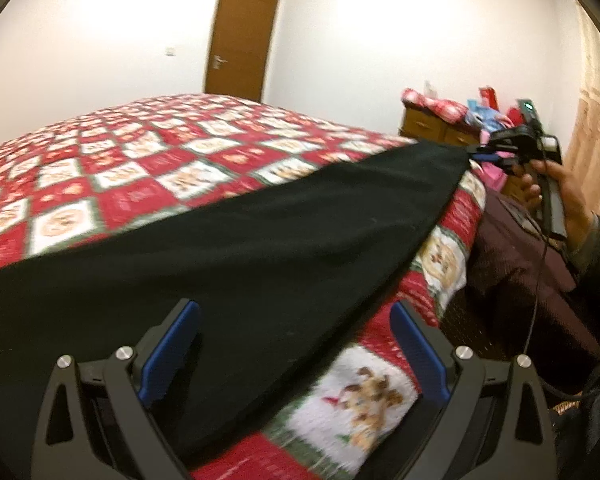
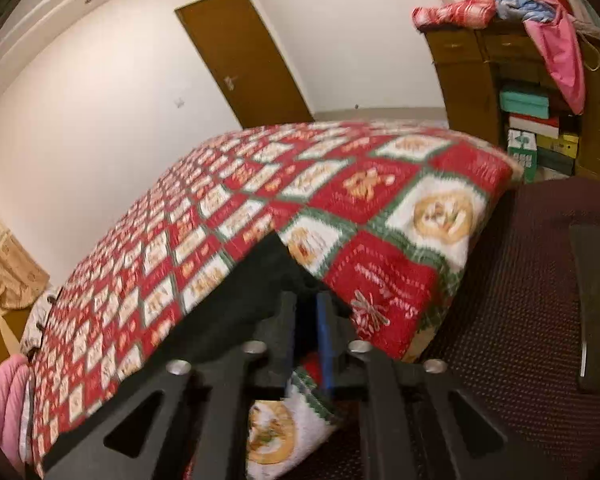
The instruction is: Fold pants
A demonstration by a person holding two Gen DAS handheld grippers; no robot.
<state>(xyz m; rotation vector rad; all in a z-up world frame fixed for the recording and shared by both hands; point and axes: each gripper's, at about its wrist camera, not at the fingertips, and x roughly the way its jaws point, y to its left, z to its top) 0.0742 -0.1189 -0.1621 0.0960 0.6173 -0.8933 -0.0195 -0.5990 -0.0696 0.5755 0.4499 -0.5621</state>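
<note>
While the left view alone shows the black pants (image 1: 228,248) stretched across the bed (image 1: 140,152), the right hand-held gripper (image 1: 485,155) pinches their far corner. Left hand-held gripper (image 1: 296,344) hangs released over them.

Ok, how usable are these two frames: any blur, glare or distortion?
Left wrist view: heavy fisheye bending and dark corners, motion blur on the quilt; black pants are nearly featureless; left gripper is sharp. Right wrist view: blurrier overall, right gripper smeared, warm cast, bright patch on the wall.
</note>
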